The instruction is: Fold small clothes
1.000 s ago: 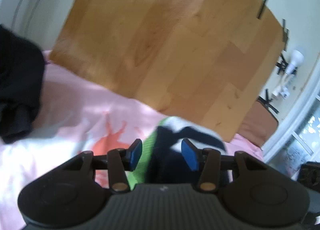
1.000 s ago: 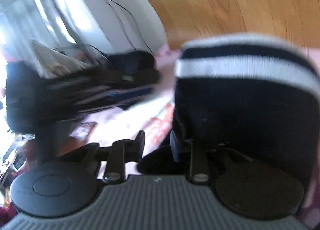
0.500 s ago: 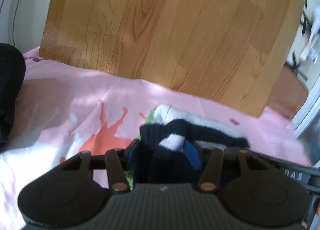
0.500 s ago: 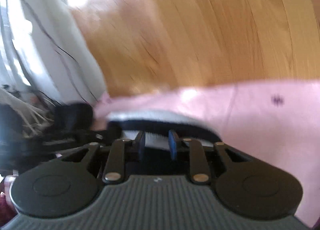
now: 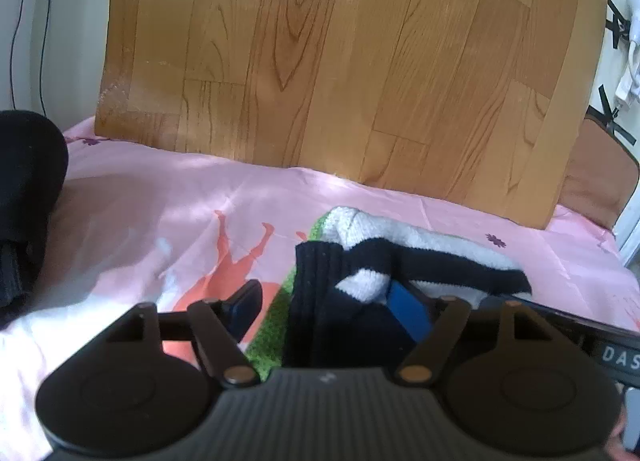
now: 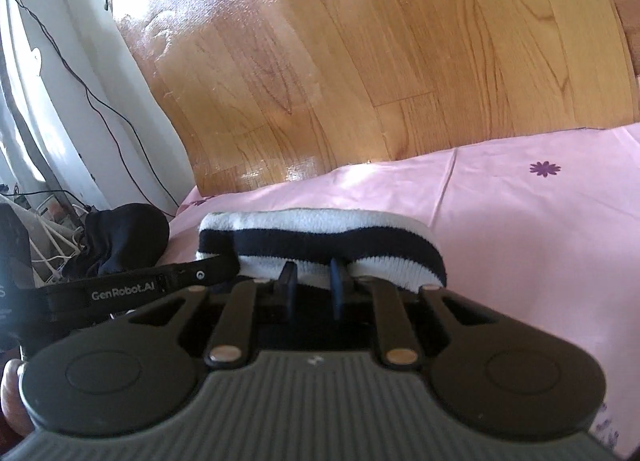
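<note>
A navy and white striped knit garment point(image 5: 404, 261) lies bunched on the pink bedsheet point(image 5: 160, 201). My left gripper point(image 5: 332, 309) is open wide, and the garment's navy cuff lies between its fingers, over the right blue pad point(image 5: 408, 313). In the right wrist view the same garment point(image 6: 320, 237) lies folded just ahead of my right gripper point(image 6: 312, 285). Its fingers stand a narrow gap apart at the garment's near edge; whether cloth is pinched between them is hidden.
A wood-grain board point(image 5: 340, 61) stands upright behind the bed. A black cloth heap point(image 5: 24, 201) lies at the left; it also shows in the right wrist view point(image 6: 120, 237). Cables run down the white wall point(image 6: 80, 73). The left gripper's body point(image 6: 120, 289) lies left of the garment.
Both grippers have come down to the bed with the garment. It hung in the air before and now lies folded on the sheet. The left gripper's fingers have spread wider.
</note>
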